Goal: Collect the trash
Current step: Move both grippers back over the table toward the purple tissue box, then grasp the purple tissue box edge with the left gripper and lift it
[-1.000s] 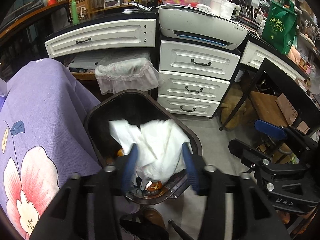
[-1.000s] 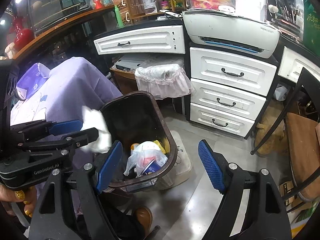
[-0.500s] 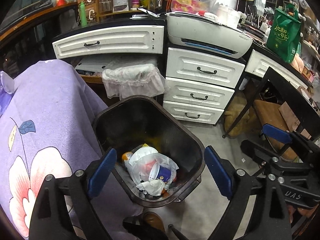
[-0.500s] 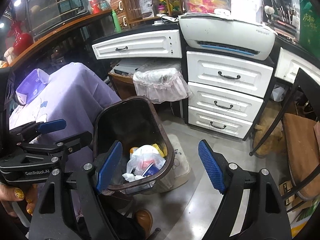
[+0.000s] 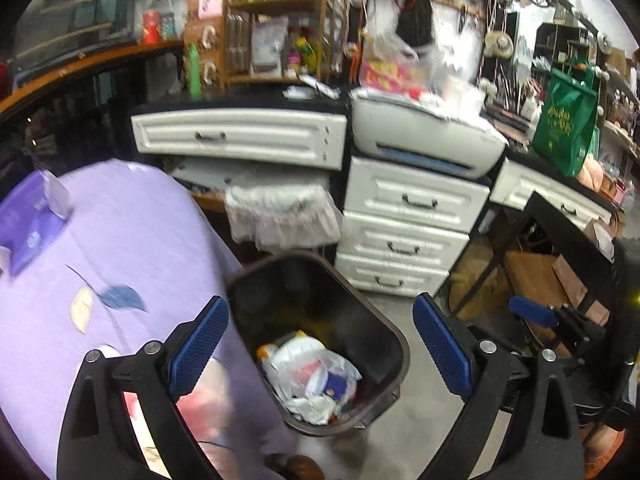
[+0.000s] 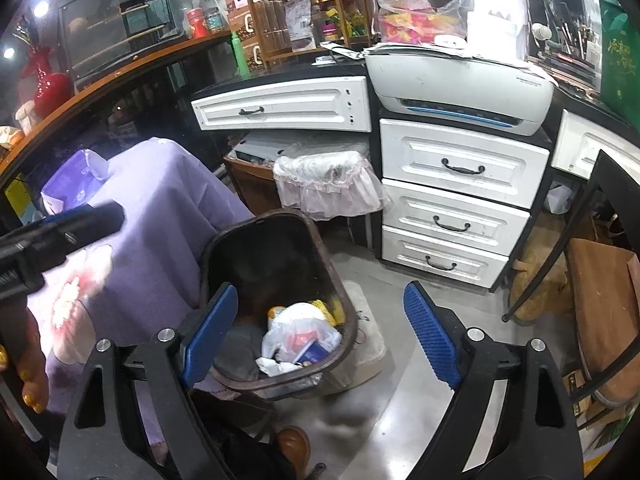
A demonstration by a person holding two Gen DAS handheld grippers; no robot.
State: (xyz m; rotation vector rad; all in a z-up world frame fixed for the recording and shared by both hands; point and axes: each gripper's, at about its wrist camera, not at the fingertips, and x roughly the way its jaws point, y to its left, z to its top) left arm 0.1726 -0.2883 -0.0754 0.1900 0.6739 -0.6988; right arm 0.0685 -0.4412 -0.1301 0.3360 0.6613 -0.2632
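From my seat the left wrist view is smeared by motion, so the shelves and the white drawers [image 5: 416, 204] read soft; the bottom of the dark bin [image 5: 320, 344] is crowded, and I can only pick out a white plastic bag [image 5: 308, 364], a blue-and-white cup [image 5: 334, 384] and crumpled white tissue [image 5: 310, 406], the rest too tangled to name; my right hand-held gripper [image 6: 320, 328] hides the near left rim of the bin in its own view, and the left hand-held gripper [image 5: 318, 346] shows there only as a dark bar cut off at the left edge, with fingers [image 6: 28, 376] of the holding hand beneath it; both sets of jaws are opening, spread wide with nothing pinched, the bin merely framed between the blue pads; a second ago the left pads held a big white tissue over the bin; now that tissue lies inside on the trash; the purple tissue pack [image 5: 30, 224] on the purple floral cloth [image 5: 132, 248] has come into the left view
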